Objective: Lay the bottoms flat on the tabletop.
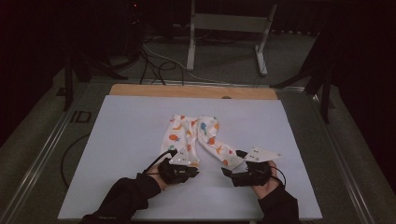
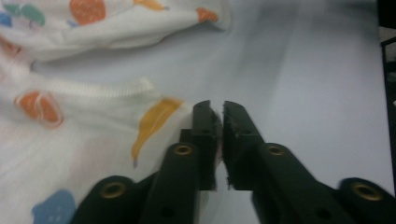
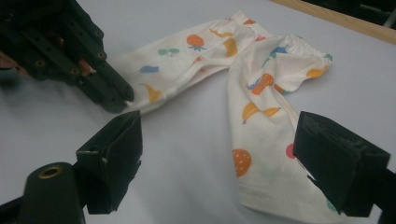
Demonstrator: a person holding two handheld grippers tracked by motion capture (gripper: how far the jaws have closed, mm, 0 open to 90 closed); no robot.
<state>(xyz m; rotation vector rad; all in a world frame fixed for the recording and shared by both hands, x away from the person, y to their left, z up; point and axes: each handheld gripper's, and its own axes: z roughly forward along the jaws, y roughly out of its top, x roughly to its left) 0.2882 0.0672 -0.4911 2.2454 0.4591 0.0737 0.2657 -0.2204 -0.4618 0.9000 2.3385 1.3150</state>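
Two grippers work at a small pair of printed trousers (image 1: 196, 137) that lies near the middle of the white bench (image 1: 121, 135), waistband toward the far edge and both legs splayed toward the near edge. The left gripper (image 1: 189, 164) sits at the cuff of the left leg; in the left gripper view its jaws stand nearly together with a thin gap, the cuff hem (image 2: 93, 91) just beside them, and whether any cloth is pinched cannot be told. The right gripper (image 3: 219, 163) hovers at the end of the other leg with its jaws spread wide and nothing between them, the leg's hem lying next to its right pad.

The step in hand appears to be taking hold of both leg ends, probably to fold or straighten the garment. The next move seems to call for the right gripper to slide over its hem and close, while the left secures a firm pinch.
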